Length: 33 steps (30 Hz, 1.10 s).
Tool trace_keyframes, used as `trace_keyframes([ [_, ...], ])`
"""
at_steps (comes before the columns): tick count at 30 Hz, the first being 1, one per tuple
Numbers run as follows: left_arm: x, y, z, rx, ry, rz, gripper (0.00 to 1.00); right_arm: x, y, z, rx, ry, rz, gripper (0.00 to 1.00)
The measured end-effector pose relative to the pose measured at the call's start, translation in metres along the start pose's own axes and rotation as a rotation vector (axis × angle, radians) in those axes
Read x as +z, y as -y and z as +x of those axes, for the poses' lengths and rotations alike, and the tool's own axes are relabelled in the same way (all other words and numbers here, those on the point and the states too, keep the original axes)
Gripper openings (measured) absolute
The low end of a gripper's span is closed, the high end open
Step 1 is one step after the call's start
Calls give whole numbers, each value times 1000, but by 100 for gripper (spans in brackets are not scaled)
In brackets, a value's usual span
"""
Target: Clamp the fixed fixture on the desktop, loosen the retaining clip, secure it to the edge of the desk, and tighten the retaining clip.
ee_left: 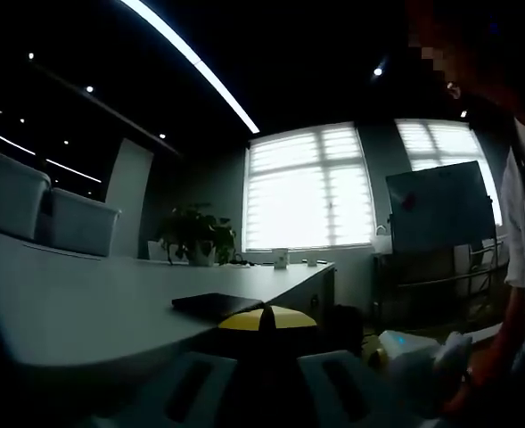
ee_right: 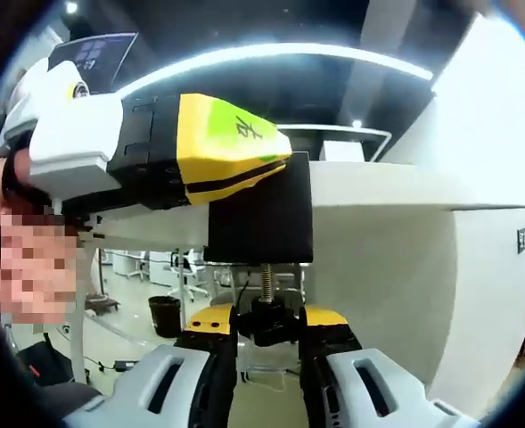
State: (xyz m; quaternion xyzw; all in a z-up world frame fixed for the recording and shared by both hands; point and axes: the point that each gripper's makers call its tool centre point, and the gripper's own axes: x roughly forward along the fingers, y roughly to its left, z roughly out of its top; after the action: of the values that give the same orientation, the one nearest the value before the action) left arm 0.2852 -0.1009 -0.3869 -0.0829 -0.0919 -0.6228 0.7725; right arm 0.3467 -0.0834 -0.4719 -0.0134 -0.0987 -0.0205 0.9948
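Observation:
A black clamp fixture (ee_right: 262,214) sits over the edge of the white desk (ee_right: 378,192), and its top plate (ee_left: 216,305) lies flat on the desktop (ee_left: 84,303). My left gripper (ee_left: 266,321) is shut on this fixture; in the right gripper view it reaches in from the left, its yellow jaws (ee_right: 275,160) closed on the fixture's upper part. Under the desk edge a threaded screw (ee_right: 266,281) hangs from the fixture and ends in a black knob (ee_right: 268,319). My right gripper (ee_right: 268,334) comes up from below, its yellow-tipped fingers pressed against both sides of the knob.
White chairs (ee_left: 79,223) and a potted plant (ee_left: 195,236) stand along the desk's far side, with a whiteboard (ee_left: 440,209) beyond. A person (ee_left: 520,223) stands close on the right. The desk's white side panel (ee_right: 494,294) rises right of the knob; a bin (ee_right: 164,314) stands on the floor.

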Motion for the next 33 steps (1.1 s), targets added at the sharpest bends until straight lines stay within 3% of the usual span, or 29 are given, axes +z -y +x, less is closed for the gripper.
trace_keyframes([
  [3, 1, 0, -1, -1, -4, 5, 1, 2, -9, 3, 129, 52, 27, 25],
  [5, 0, 0, -1, -1, -13, 16, 1, -1, 12, -7, 242, 70, 37, 25],
  [8, 0, 0, -2, -4, -15, 16, 1, -1, 10, -7, 374, 69, 37, 25],
  [11, -1, 0, -2, -6, -16, 13, 1, 0, 11, -8, 462, 61, 30, 25],
  [14, -1, 0, -2, -6, -17, 14, 1, 0, 11, -7, 498, 56, 31, 25],
  [17, -1, 1, -2, -5, -21, 17, 1, 0, 10, -7, 496, 60, 32, 25],
  [20, -1, 0, -2, -1, -21, 18, 1, 0, 13, -10, 394, 89, 26, 26],
  [24, -1, 0, -2, 2, -18, 18, 1, -7, 16, -14, 304, 58, -8, 37],
  [27, -1, 0, -2, 3, -24, 24, 1, -3, 25, -17, 188, 61, 61, 41],
  [28, -1, 0, -3, 2, -24, 24, 1, 1, 23, -21, 174, 80, 91, 41],
  [33, -1, 0, -3, 2, -23, 25, 1, -6, 20, -28, 109, 43, 21, 41],
])
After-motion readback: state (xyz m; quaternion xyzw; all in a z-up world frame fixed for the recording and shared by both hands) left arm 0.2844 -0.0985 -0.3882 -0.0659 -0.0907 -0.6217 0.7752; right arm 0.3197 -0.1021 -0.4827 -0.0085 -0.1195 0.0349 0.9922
